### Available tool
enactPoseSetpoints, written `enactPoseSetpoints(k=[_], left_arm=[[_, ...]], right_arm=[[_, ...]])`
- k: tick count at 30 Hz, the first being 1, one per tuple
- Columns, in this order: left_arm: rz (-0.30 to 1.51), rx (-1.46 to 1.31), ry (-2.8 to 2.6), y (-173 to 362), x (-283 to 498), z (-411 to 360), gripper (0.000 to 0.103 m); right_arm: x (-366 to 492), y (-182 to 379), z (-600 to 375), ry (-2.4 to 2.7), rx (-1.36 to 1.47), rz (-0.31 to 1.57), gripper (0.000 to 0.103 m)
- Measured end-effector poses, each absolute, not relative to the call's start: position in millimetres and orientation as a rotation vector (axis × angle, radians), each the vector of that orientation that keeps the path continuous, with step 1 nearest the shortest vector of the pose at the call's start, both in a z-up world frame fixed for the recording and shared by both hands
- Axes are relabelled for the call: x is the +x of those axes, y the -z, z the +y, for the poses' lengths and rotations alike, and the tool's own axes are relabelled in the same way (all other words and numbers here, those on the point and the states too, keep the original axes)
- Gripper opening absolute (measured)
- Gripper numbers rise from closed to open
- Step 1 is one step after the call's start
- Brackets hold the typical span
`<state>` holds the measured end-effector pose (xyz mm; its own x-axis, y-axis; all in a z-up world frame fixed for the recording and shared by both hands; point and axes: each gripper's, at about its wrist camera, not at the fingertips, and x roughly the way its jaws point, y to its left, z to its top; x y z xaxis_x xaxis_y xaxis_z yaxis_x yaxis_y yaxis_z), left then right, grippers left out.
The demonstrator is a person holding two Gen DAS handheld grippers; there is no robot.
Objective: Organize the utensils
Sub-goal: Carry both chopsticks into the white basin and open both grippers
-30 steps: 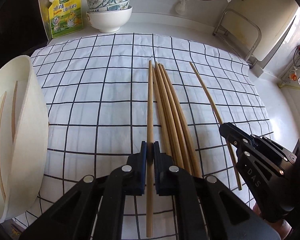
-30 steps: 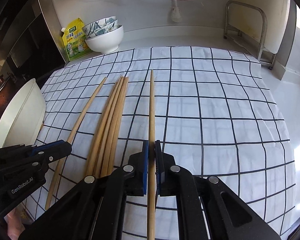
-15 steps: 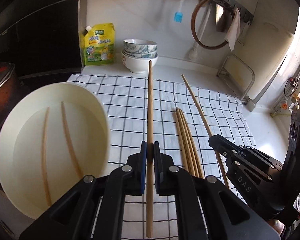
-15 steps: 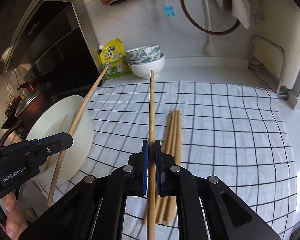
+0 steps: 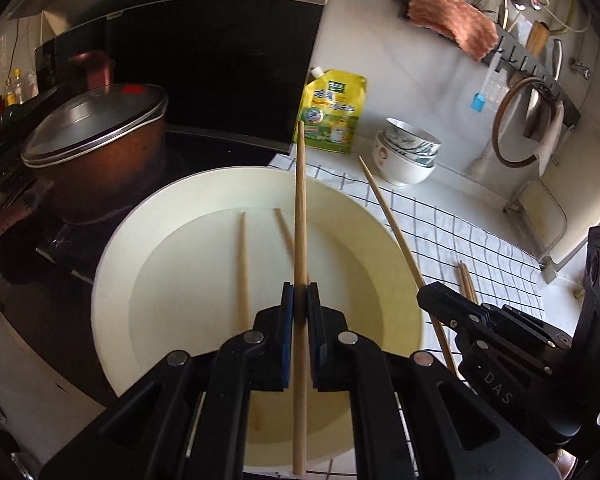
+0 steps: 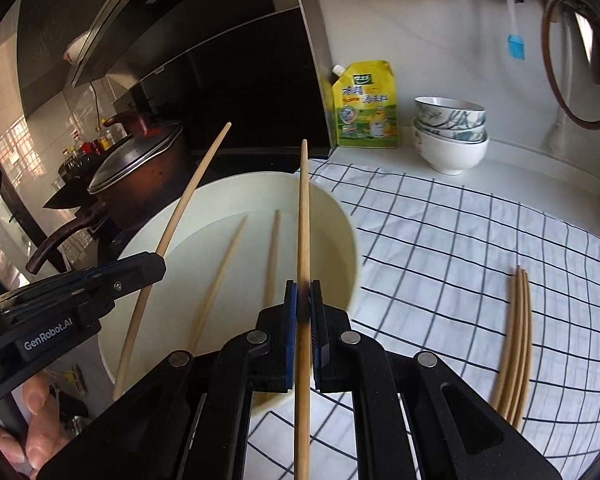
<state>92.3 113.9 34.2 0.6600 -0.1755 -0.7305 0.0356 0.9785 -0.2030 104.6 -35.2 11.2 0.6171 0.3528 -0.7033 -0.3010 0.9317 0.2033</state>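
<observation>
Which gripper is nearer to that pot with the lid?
Left. The left gripper, shut on a chopstick, sits on the side of the big cream bowl nearest the pot. The right gripper, on the cloth side, is farther away.

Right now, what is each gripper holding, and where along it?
Left gripper grips one chopstick below its middle. Right gripper grips another chopstick near its middle. Both hang over the white bowl.

The right gripper (image 6: 303,292) clamps a chopstick (image 6: 302,216) above the cream basin (image 6: 342,216); the left gripper (image 6: 156,266) grips another chopstick (image 6: 188,196) at left.
</observation>
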Motion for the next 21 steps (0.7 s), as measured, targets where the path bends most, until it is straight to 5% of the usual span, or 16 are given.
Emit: enactPoseSetpoints(k=[21], left_arm=[[0.981, -0.237, 0.101, 33, 124, 166, 0.008]], right_arm=[[150, 39, 32, -0.385, 0.0, 1.019, 0.006]])
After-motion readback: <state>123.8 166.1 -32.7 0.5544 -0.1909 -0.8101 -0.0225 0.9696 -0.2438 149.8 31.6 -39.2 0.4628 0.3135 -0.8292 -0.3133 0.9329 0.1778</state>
